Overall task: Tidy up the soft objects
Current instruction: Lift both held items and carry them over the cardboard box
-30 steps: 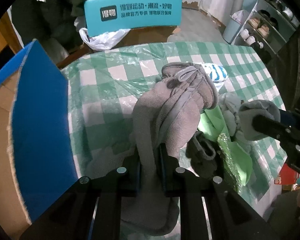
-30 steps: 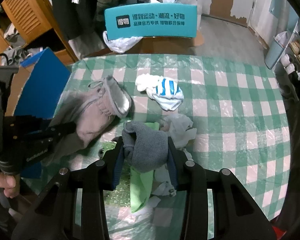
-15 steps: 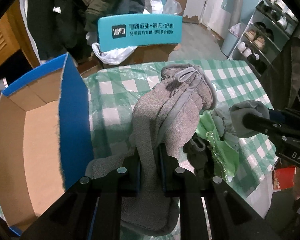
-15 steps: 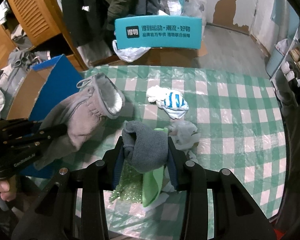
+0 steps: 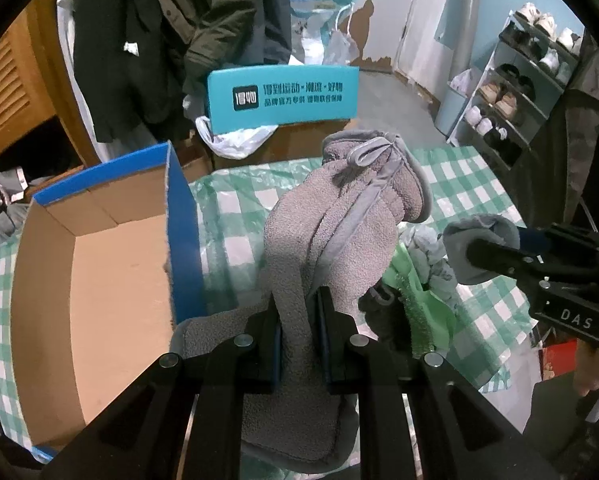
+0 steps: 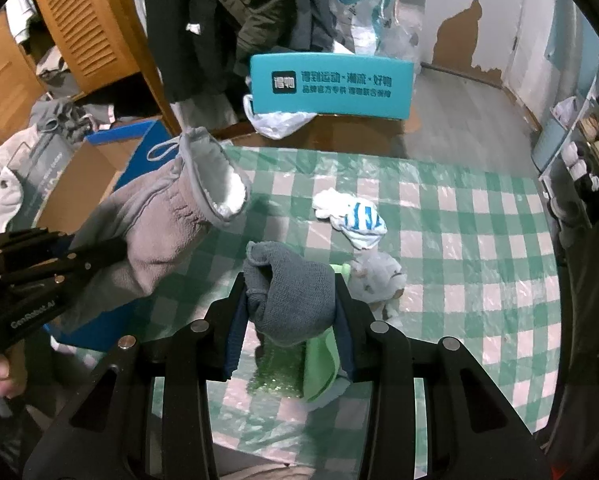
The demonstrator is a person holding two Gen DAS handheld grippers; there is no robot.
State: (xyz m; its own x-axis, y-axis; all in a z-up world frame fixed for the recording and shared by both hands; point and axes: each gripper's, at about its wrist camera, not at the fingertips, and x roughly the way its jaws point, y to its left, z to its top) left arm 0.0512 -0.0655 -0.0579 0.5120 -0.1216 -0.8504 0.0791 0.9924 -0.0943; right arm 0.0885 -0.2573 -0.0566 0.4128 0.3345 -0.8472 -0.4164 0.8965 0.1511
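My left gripper (image 5: 298,312) is shut on a grey fleece glove (image 5: 339,224) and holds it in the air above the checked table, just right of an open blue cardboard box (image 5: 91,280). The glove also shows in the right wrist view (image 6: 171,220), cuff up. My right gripper (image 6: 289,304) is shut on a dark grey sock (image 6: 291,292), lifted above the table; it shows in the left wrist view (image 5: 479,248) too. A green cloth (image 6: 319,368) lies below it. A white and blue striped sock (image 6: 355,220) and a pale crumpled cloth (image 6: 375,276) lie on the table.
The table carries a green checked plastic cover (image 6: 479,240). A teal chair back (image 6: 331,84) stands at the far edge with a plastic bag under it. Coats hang behind. A shoe rack (image 5: 519,80) stands at the right. A dark small item (image 5: 379,304) lies by the green cloth.
Both grippers have risen with their loads. The glove has come off the table and moved toward the box, whose open inside has come into the left wrist view.
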